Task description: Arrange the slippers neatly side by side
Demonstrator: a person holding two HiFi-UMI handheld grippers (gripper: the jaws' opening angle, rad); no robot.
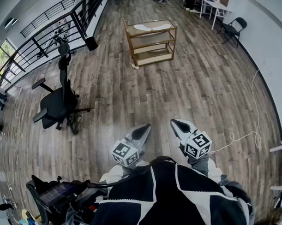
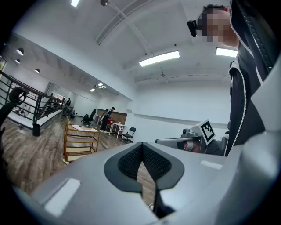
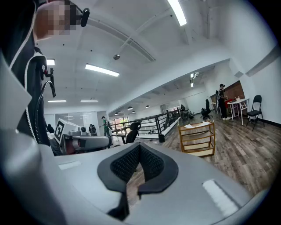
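Slippers [image 1: 152,27], pale and flat, lie atop wooden cart [image 1: 152,41]; left gripper [image 1: 144,129] and right gripper [image 1: 178,124] hover closed, empty.

A black jacket [image 1: 175,198] has white piping and pale grey sleeves [image 1: 215,172]. Ahead of it, the light-grey left gripper [image 1: 144,129] and right gripper [image 1: 178,124] each bear a white cube [image 1: 198,144] with black square markers.

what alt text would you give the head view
Seen from above, a person holds the left tool and right tool, both shut and empty, low over a wood floor. Across the room stands a cart with two white slippers on its top shelf. A black office chair stands at left.
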